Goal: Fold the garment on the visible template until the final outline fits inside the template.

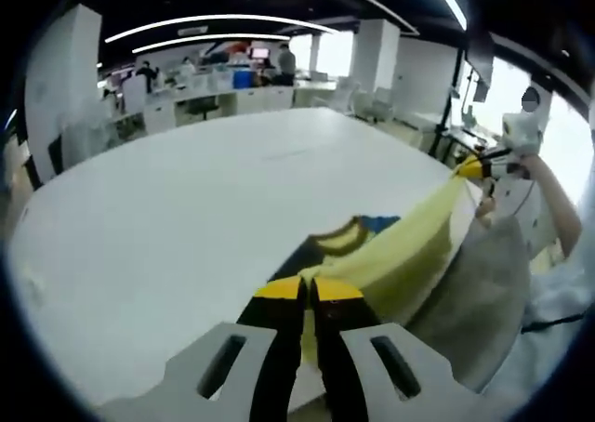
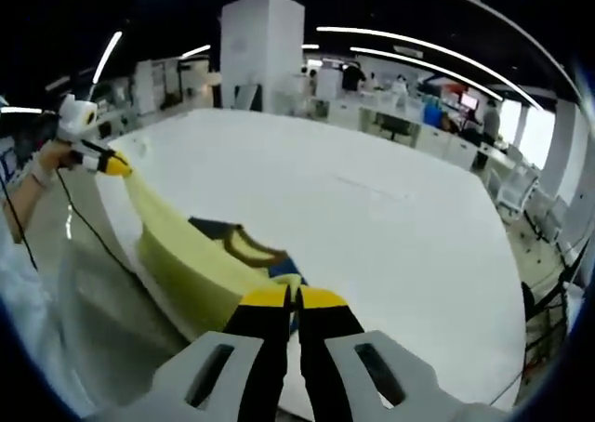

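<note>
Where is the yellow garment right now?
The yellow garment hangs stretched between the left gripper and right gripper, at the near edge of the white table.

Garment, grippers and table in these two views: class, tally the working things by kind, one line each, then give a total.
Garment, yellow with dark and blue parts, stretched between the grippers: 1
Grippers, the left gripper and the right gripper, each shut on the garment: 2
Table, white: 1
Total: 4

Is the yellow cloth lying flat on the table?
No, the cloth is stretched in the air between both hand-held grippers at the table edge.
</note>
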